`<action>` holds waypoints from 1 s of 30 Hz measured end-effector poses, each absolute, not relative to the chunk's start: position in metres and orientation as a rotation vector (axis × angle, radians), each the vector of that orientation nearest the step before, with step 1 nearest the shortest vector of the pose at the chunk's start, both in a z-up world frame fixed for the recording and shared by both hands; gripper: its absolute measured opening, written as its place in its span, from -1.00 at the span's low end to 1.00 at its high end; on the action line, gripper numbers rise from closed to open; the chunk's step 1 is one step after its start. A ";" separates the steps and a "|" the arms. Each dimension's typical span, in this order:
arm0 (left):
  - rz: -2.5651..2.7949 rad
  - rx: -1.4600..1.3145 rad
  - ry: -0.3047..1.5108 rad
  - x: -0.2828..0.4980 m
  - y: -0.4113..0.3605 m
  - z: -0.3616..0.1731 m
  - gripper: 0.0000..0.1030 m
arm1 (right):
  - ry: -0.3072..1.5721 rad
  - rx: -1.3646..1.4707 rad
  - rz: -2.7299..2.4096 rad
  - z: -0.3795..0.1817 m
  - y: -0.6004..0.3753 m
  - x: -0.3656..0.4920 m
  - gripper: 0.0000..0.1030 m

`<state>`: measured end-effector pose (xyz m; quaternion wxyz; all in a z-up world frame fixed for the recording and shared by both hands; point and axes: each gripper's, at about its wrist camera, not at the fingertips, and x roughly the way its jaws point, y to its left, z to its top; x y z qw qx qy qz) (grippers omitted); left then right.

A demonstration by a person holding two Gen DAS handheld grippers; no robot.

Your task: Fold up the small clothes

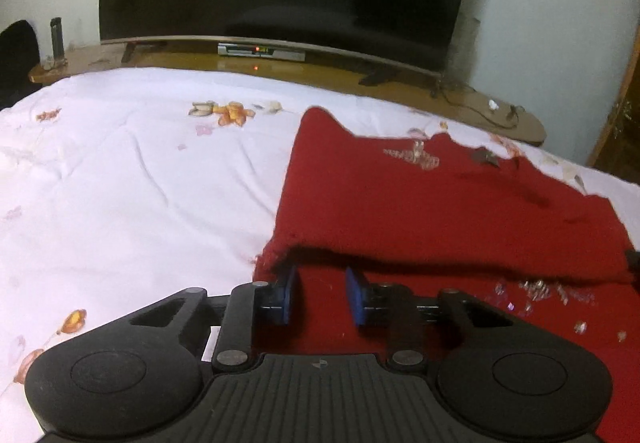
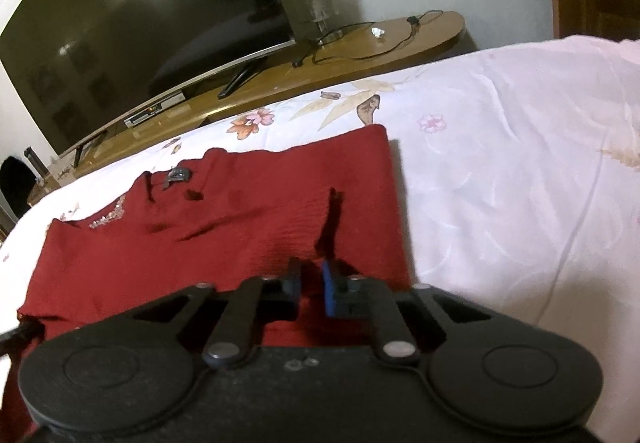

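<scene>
Pinching red garment (image 2: 240, 219) in right gripper (image 2: 313, 283), left gripper (image 1: 321, 293) fingers released, set-top box (image 1: 262, 51) plainest leftward.

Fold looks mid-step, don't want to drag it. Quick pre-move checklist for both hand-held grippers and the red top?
1. Left hand-held gripper clear of cloth: ok, jaws open, nothing pinched; the folded edge lies just ahead.
2. Right hand-held gripper grip: cannot tell; jaws nearly shut with red fabric bunched between them, contact hidden.
3. Red top flat on the bedsheet: mostly ok, a few creases.
4. Folded edge straight: ok in the left view, slightly frayed at its left corner.
5. Sequin trim snagged: cannot tell.
</scene>
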<state>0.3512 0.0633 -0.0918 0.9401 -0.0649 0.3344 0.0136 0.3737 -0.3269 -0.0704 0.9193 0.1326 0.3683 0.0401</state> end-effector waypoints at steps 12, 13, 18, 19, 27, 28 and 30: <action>-0.029 -0.145 0.636 0.371 0.034 -0.082 -0.44 | 0.650 0.289 0.121 -0.050 -0.332 0.363 -0.90; -0.032 -0.143 0.636 0.371 0.034 -0.083 -0.44 | 0.641 0.286 0.124 -0.047 -0.332 0.362 -0.90; 0.035 -0.119 0.690 0.383 0.044 -0.100 -0.42 | 0.622 0.276 0.135 -0.042 -0.331 0.360 -0.90; 0.034 -0.138 0.684 0.384 0.049 -0.100 -0.42 | 0.629 0.272 0.130 -0.044 -0.331 0.361 -0.90; 0.055 -0.193 0.679 0.388 0.054 -0.104 -0.49 | 0.589 0.270 0.096 -0.045 -0.334 0.351 -0.92; 0.064 -0.214 0.678 0.388 0.057 -0.104 -0.56 | 0.574 0.243 0.091 -0.044 -0.332 0.349 -0.92; 0.064 -0.271 0.681 0.388 0.064 -0.108 -0.57 | 0.592 0.215 0.077 -0.051 -0.332 0.351 -0.92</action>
